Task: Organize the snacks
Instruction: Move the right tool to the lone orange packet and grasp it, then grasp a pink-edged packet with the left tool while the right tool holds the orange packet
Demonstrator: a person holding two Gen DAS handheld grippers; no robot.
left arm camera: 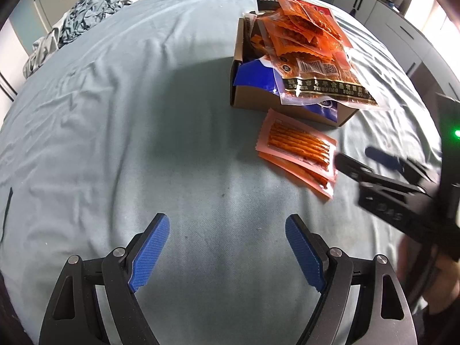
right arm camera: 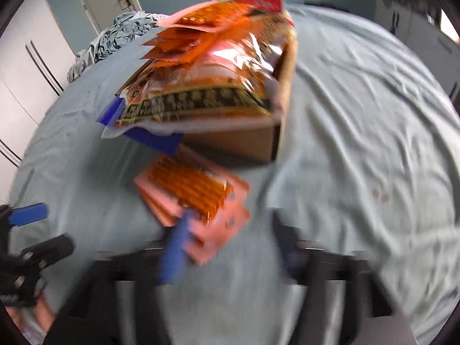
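A cardboard box point(left arm camera: 256, 97) point(right arm camera: 238, 141) stands on the pale blue bed sheet point(left arm camera: 143, 115), overfilled with orange snack packs; a large clear bag point(left arm camera: 316, 83) point(right arm camera: 201, 97) with a black band hangs over its rim. Two or three pink packets of orange sticks point(left arm camera: 299, 149) point(right arm camera: 195, 198) lie stacked on the sheet just in front of the box. My right gripper point(left arm camera: 355, 156) point(right arm camera: 230, 235) is open at the packets' near edge, and its left blue pad point(right arm camera: 175, 247) overlaps their corner in the blurred right wrist view. My left gripper point(left arm camera: 227, 227) point(right arm camera: 28, 215) hangs open and empty over bare sheet.
Crumpled bedding point(left arm camera: 77, 17) point(right arm camera: 115, 37) is heaped at the bed's far left. White cabinets point(left arm camera: 373, 3) stand beyond the bed on the right, and wardrobe doors point(right arm camera: 34, 66) on the left. Wrinkled sheet point(right arm camera: 359, 143) spreads to the right of the box.
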